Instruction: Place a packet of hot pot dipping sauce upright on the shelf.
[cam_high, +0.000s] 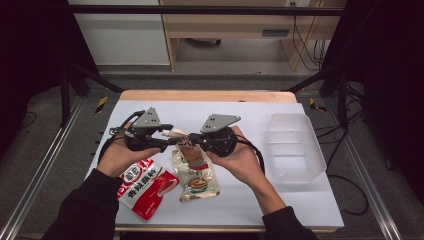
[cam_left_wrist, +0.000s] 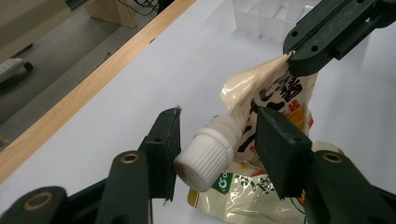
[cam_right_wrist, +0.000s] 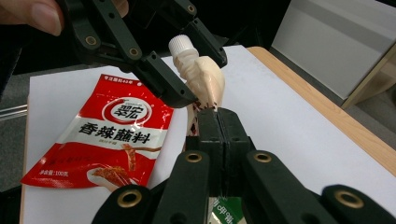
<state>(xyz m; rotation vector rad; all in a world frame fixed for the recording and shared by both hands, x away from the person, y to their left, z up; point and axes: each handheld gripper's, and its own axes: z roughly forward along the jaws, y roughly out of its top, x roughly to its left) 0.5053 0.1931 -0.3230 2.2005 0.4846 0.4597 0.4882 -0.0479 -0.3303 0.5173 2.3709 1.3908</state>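
A cream sauce pouch (cam_high: 197, 172) with a white screw cap (cam_left_wrist: 205, 158) is held up off the white table (cam_high: 240, 112) between both hands. My right gripper (cam_right_wrist: 217, 112) is shut on the pouch's upper edge just below the spout. My left gripper (cam_left_wrist: 219, 114) faces it, jaws on either side of the cap. One pad touches the cap and the other stands a little off it, against the pouch's crumpled neck (cam_left_wrist: 243, 102). In the high view the left gripper (cam_high: 167, 137) and right gripper (cam_high: 192, 142) meet tip to tip above the pouch.
A red seasoning pouch (cam_high: 145, 185) lies flat on the table's near left, under my left hand. A clear plastic container (cam_high: 295, 147) stands at the right side of the table. The table's wooden far edge (cam_high: 207, 95) runs behind the white sheet.
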